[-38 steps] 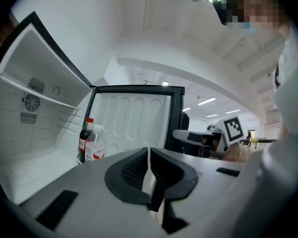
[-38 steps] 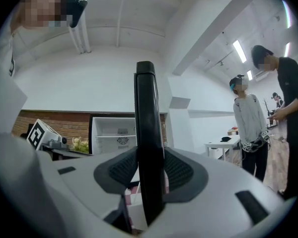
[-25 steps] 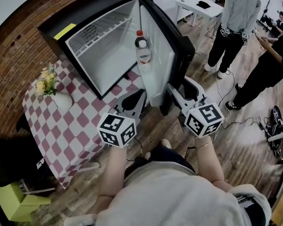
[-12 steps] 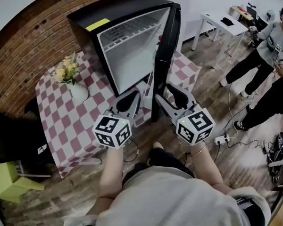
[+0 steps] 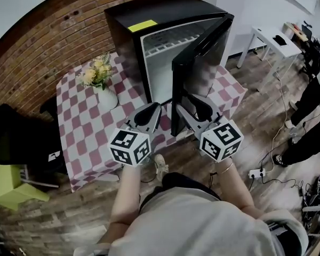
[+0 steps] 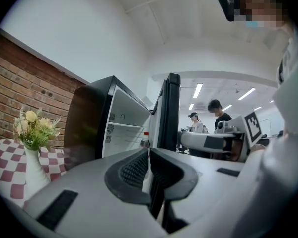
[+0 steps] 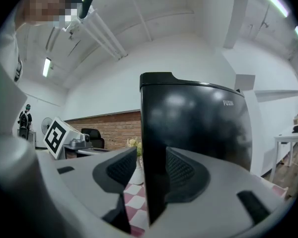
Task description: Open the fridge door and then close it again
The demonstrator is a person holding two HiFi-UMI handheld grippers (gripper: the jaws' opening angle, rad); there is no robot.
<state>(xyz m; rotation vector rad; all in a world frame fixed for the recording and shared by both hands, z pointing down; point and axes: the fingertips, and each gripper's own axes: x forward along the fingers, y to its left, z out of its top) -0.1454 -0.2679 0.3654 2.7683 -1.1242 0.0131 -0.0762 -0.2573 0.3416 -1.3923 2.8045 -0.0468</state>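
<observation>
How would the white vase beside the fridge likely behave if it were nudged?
The vase looks taller than wide, with flowers rising above it, so it may tip rather than slide. It appears glazed and hard, so probably fragile. It stands on a checked tablecloth, which could bunch under it.

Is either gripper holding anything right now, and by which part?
Left gripper: shut, empty. Right gripper: its jaws, just closing, straddle the free edge of the fridge door; a gap shows at one pad, so no firm clamp.
</observation>
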